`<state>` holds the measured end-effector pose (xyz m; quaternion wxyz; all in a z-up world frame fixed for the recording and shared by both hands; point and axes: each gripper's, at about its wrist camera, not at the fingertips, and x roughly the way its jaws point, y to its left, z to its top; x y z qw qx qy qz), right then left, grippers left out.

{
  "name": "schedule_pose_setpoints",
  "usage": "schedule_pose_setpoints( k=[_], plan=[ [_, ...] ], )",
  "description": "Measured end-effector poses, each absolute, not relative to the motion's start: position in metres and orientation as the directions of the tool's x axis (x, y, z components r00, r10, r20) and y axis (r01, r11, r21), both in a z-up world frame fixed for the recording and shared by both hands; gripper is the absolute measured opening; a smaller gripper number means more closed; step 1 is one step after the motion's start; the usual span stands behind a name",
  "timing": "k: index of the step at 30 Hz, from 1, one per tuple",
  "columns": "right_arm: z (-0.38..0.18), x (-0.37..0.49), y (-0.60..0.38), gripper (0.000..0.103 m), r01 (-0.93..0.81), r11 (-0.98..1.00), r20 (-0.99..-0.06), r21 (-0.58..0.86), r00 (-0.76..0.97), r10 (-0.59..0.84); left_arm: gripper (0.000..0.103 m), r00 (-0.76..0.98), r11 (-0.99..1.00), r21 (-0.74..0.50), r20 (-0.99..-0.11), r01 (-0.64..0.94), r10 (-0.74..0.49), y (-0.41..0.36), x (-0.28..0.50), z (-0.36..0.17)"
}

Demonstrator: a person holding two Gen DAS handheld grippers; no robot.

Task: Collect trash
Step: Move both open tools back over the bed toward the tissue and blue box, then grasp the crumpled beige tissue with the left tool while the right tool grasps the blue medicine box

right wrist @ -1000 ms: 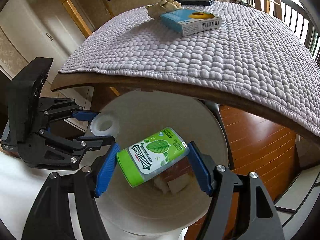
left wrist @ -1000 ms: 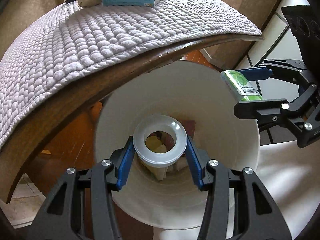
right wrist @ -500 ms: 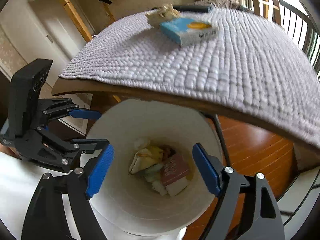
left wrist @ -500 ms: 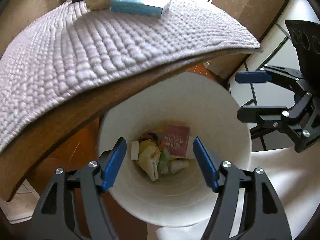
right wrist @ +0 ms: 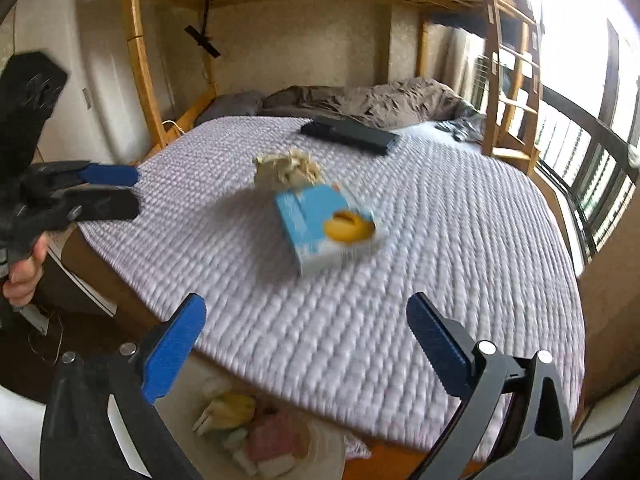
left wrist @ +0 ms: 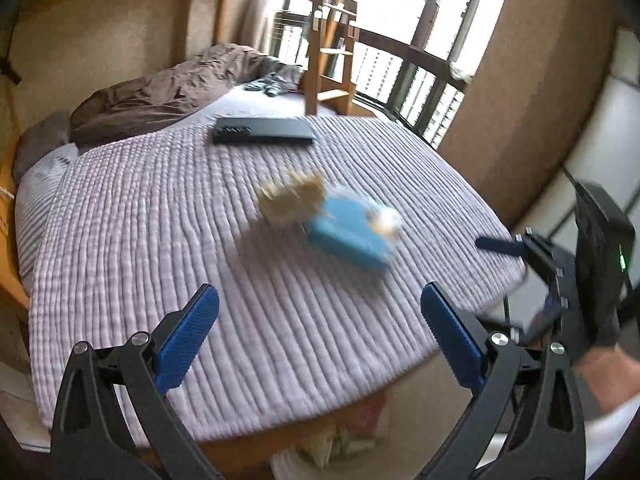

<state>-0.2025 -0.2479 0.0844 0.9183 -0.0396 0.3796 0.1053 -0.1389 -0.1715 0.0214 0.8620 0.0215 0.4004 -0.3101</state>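
A bed with a lilac quilted cover carries a flat black device, a light blue cardboard box and, touching it, a crumpled beige paper wad. Left tool and right tool have just been opening and gape empty.

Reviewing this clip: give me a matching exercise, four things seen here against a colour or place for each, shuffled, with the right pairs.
Things:
1. box
2. crumpled paper
3. flat device
4. bin

Descriptions:
A. black, far side of the quilt
B. light blue, mid-quilt
C. below the bed edge, holding trash
D. beige, right behind the box

Pairs: 1-B, 2-D, 3-A, 4-C
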Motion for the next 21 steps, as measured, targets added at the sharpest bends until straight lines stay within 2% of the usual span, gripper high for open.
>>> schedule_pose_setpoints(
  k=[9, 21],
  plan=[
    [0.075, -0.138, -0.243, 0.099, -0.283, 0.959, -0.721, -0.008, 0.666, 0.191, 0.102, 0.456, 0.825, -0.251, -0.734, 0.505, -0.503, -0.197, -0.066, 0.0],
    [0.054, -0.099, -0.242, 0.099, -0.305, 0.952, -0.756, -0.004, 0.624, 0.197, 0.101, 0.39, 0.826, -0.305, -0.768, 0.474, -0.508, -0.223, -0.014, -0.038]
  ],
)
